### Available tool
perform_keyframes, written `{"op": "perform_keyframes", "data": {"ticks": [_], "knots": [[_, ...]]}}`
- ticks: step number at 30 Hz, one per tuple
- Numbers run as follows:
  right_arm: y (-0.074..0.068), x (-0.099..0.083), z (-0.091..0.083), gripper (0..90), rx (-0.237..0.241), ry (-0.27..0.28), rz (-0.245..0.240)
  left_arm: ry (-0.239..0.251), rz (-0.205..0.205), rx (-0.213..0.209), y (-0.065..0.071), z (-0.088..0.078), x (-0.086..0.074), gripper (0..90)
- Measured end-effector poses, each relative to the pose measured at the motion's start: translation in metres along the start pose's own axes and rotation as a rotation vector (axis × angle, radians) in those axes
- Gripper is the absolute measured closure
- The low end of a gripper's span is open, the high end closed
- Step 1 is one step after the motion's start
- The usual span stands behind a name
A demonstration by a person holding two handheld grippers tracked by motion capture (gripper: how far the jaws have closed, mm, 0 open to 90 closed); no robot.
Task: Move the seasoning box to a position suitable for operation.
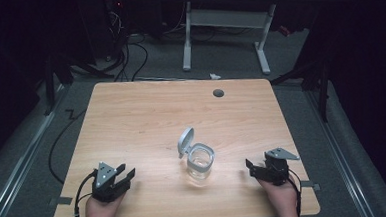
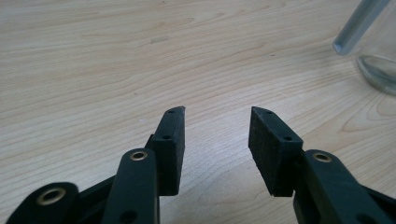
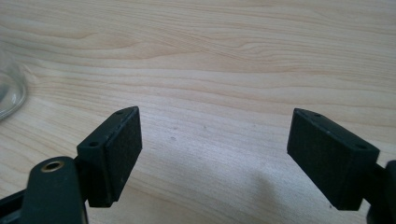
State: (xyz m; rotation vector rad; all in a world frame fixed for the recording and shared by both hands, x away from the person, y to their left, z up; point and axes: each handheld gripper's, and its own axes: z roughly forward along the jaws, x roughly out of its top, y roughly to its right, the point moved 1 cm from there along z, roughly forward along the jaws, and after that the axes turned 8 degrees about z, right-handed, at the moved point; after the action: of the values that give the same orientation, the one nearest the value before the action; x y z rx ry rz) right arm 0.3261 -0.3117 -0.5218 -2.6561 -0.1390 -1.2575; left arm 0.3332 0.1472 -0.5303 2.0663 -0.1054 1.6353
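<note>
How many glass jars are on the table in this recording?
1. A single clear glass jar stands near the table's middle, between the left gripper and the right gripper, with its grey hinged lid flipped open. Nothing on the table could hide another.

A wooden table has a small grey hole cover near its far edge. Behind it, a white desk frame and black cables sit on the grey floor.

One jar, two grippers
</note>
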Motion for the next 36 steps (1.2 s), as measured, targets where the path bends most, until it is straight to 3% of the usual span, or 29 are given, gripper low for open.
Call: {"op": "perform_keyframes", "data": {"ticks": [3, 7, 8, 9, 10, 12, 19, 25, 28, 36], "knots": [[-0.001, 0.0, -0.003, 20.1, 0.017, 0.014, 0.023, -0.008, 0.011, -0.013, 0.003, 0.0, -0.002, 54.5], [-0.004, -0.003, -0.003, 34.0, 0.045, 0.034, 0.014, -0.014, 0.03, -0.026, 0.006, 0.001, -0.002, 53.6], [-0.004, -0.003, -0.003, 34.0, 0.045, 0.034, 0.014, -0.014, 0.03, -0.026, 0.006, 0.001, -0.002, 54.0], [-0.006, -0.003, -0.003, 41.5, 0.064, 0.043, 0.023, -0.016, 0.019, -0.027, 0.005, 0.001, -0.002, 54.0], [-0.008, -0.004, -0.004, 43.1, 0.079, 0.05, 0.029, -0.02, 0.017, -0.026, 0.004, 0.001, -0.003, 54.0], [-0.014, -0.003, -0.003, 44.9, 0.1, 0.057, 0.013, -0.022, 0.014, -0.025, 0.003, 0.001, -0.003, 54.0], [-0.05, 0.001, 0.003, 54.6, 0.161, 0.08, -0.111, -0.009, -0.003, -0.028, 0.004, -0.002, 0.0, 53.1], [-0.065, 0.006, 0.014, 69.9, 0.217, 0.042, -0.122, -0.002, -0.007, -0.02, 0.002, 0.0, 0.0, 53.5], [-0.074, 0.011, 0.017, 87.5, 0.242, 0.064, -0.13, -0.004, 0.009, -0.016, 0.002, 0.002, -0.002, 53.6], [-0.096, 0.02, 0.039, 90.0, 0.265, 0.057, -0.166, 0.013, 0.014, -0.018, 0.004, 0.0, -0.002, 60.6]]}}
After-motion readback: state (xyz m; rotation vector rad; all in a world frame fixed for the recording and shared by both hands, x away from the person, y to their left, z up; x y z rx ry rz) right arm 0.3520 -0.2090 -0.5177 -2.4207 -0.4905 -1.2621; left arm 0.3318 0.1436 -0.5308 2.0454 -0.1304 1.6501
